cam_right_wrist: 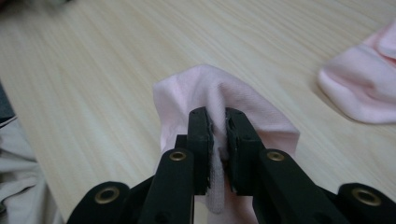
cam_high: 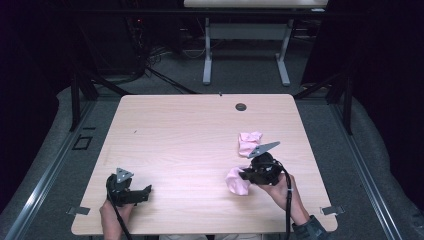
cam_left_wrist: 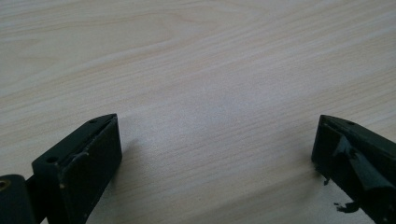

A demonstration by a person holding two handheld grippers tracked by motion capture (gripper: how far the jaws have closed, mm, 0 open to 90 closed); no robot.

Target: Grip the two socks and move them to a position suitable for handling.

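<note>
We see the right gripper clamping a soft pink cloth sock near the worktop's right edge; the left gripper stands open.

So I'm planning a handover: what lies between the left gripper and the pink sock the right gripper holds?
Bare table in the high view, between left gripper and pink sock.

The work surface is a light wood-grain table with rounded corners. A crumpled pink cloth lies directly on its right half. A dark round grommet sits near the far edge.
</note>
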